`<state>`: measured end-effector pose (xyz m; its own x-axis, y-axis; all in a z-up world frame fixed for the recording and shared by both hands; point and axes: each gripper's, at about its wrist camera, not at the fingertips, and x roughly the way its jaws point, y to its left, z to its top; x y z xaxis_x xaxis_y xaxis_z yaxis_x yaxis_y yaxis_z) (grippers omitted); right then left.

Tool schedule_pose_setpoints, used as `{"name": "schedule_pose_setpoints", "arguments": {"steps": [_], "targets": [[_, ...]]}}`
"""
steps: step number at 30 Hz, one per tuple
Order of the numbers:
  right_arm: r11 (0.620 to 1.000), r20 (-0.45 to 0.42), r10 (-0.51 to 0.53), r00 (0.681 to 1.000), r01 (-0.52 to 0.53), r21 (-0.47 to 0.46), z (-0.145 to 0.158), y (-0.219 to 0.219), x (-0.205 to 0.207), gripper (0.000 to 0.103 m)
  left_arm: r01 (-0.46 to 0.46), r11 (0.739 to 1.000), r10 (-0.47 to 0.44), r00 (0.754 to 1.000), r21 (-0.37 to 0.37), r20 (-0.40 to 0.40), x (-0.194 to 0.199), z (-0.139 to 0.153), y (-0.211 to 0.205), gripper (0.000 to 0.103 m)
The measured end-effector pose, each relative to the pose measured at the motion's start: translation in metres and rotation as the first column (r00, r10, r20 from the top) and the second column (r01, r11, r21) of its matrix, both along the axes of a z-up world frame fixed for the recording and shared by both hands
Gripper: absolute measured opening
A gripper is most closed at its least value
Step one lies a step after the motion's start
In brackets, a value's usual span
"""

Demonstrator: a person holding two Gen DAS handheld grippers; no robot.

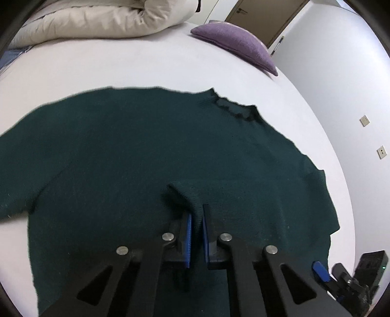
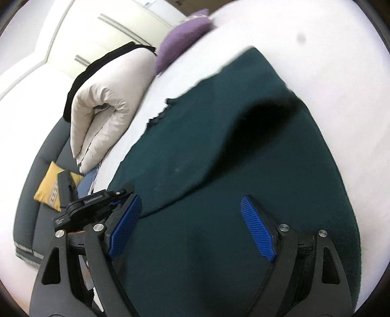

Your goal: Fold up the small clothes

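Sweater: we see a dark green knit sweater (image 1: 151, 151) spread flat on the white bed (image 1: 121, 63); in the left wrist view its collar lies toward 1 o'clock and one sleeve runs off toward 9 o'clock.
Left gripper: our left gripper (image 1: 197, 219) is clamped on a ribbed fold of the sweater, the knit pinched between its two blue pads (image 1: 187, 234) at 6 o'clock of that view.
Right gripper: our right gripper (image 2: 190, 219) stands with its jaws spread wide just above the sweater (image 2: 219, 158); we see no cloth between them and cannot tell whether the pads touch the knit below.
Fold: in the right wrist view a flap of the sweater lies doubled over the body, its edge running from 8 o'clock up toward 1 o'clock.
Bedding: a cream duvet (image 1: 102, 19) is rolled at 11 o'clock; a purple cushion (image 1: 238, 46) lies at 1 o'clock, well apart from the sweater.
Beyond the bed: a yellow cushion (image 2: 48, 187) sits on a dark sofa (image 2: 31, 195) at 9 o'clock of the right wrist view.
Writing: small lettering shows on the black device (image 2: 92, 202) beside our right gripper's left finger, too small for us to read; we find no brand elsewhere.
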<state>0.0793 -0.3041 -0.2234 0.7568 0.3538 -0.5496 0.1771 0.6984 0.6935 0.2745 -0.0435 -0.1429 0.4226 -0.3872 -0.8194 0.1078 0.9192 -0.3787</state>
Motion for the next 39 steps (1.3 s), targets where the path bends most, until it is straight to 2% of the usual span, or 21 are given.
{"name": "schedule_pose_setpoints", "arguments": {"steps": [4,7,9,12,15,17,18,19,21,24,26,29,33,36,37,38,39], "targets": [[0.998,0.024,-0.025,0.999,0.023,0.05,-0.002,-0.011,0.003,0.082,0.035,0.999,-0.038,0.992,0.029,0.119,0.003,0.036,-0.01,0.008],[0.986,0.009,-0.068,0.998,0.066,0.151,-0.004,-0.029,0.018,0.082,0.049,0.999,-0.053,0.981,0.023,0.189,0.013,0.055,-0.016,0.008],[0.971,-0.019,-0.097,0.995,0.099,0.216,-0.011,-0.043,0.032,0.082,0.051,0.998,-0.054,0.976,0.02,0.212,0.019,0.059,-0.015,0.008],[0.95,0.01,-0.174,0.985,0.165,0.265,-0.008,-0.067,0.044,0.082,0.016,0.999,-0.023,0.976,0.035,0.218,0.034,0.047,-0.007,0.008],[0.922,0.024,-0.285,0.958,0.267,0.28,-0.008,-0.098,0.042,0.075,-0.039,0.999,0.039,0.981,-0.001,0.189,0.042,0.021,0.01,0.008],[0.899,0.013,-0.303,0.953,0.281,0.336,-0.02,-0.111,0.037,0.061,-0.054,0.999,0.054,0.984,-0.007,0.172,0.043,0.002,0.011,0.008],[0.894,0.02,-0.306,0.952,0.28,0.35,-0.026,-0.115,0.033,0.051,-0.056,0.998,0.055,0.985,0.001,0.164,0.042,-0.006,0.011,0.008],[0.901,0.033,-0.301,0.953,0.273,0.337,-0.029,-0.115,0.031,0.044,-0.06,0.998,0.057,0.986,0.013,0.158,0.04,-0.015,0.011,0.009],[0.923,0.049,-0.275,0.96,0.25,0.291,-0.031,-0.112,0.028,0.039,-0.063,0.998,0.06,0.982,0.012,0.178,0.037,-0.022,0.012,0.009],[0.934,-0.002,-0.246,0.969,0.238,0.266,-0.021,-0.111,0.024,0.04,-0.054,0.998,0.049,0.981,0.022,0.19,0.037,-0.021,0.013,0.01],[0.952,-0.02,-0.25,0.968,0.249,0.178,0.0,-0.112,0.02,0.042,-0.057,0.998,0.054,0.98,0.01,0.193,0.036,-0.025,0.015,0.013],[0.96,0.026,-0.28,0.96,0.28,0.007,0.035,-0.113,0.024,0.042,-0.067,0.997,0.073,0.977,-0.035,0.199,0.032,-0.032,0.021,0.015],[0.971,0.007,-0.207,0.978,0.207,-0.118,0.046,-0.113,0.081,0.042,-0.066,0.996,0.076,0.978,-0.058,0.196,0.031,-0.035,0.022,0.015],[0.963,-0.085,-0.182,0.98,0.16,-0.218,0.033,-0.109,0.126,0.042,-0.063,0.994,0.08,0.978,-0.095,0.191,0.032,-0.039,0.027,0.015],[0.954,-0.134,-0.179,0.975,0.139,-0.265,0.024,-0.108,0.145,0.038,-0.063,0.993,0.082,0.978,-0.104,0.19,0.032,-0.04,0.028,0.015],[0.94,-0.138,-0.186,0.973,0.135,-0.313,0.021,-0.106,0.153,0.034,-0.062,0.992,0.082,0.978,-0.107,0.193,0.032,-0.041,0.028,0.015],[0.911,-0.124,-0.199,0.972,0.137,-0.389,0.024,-0.102,0.159,0.02,-0.062,0.993,0.082,0.977,-0.104,0.198,0.031,-0.041,0.027,0.015]]}}
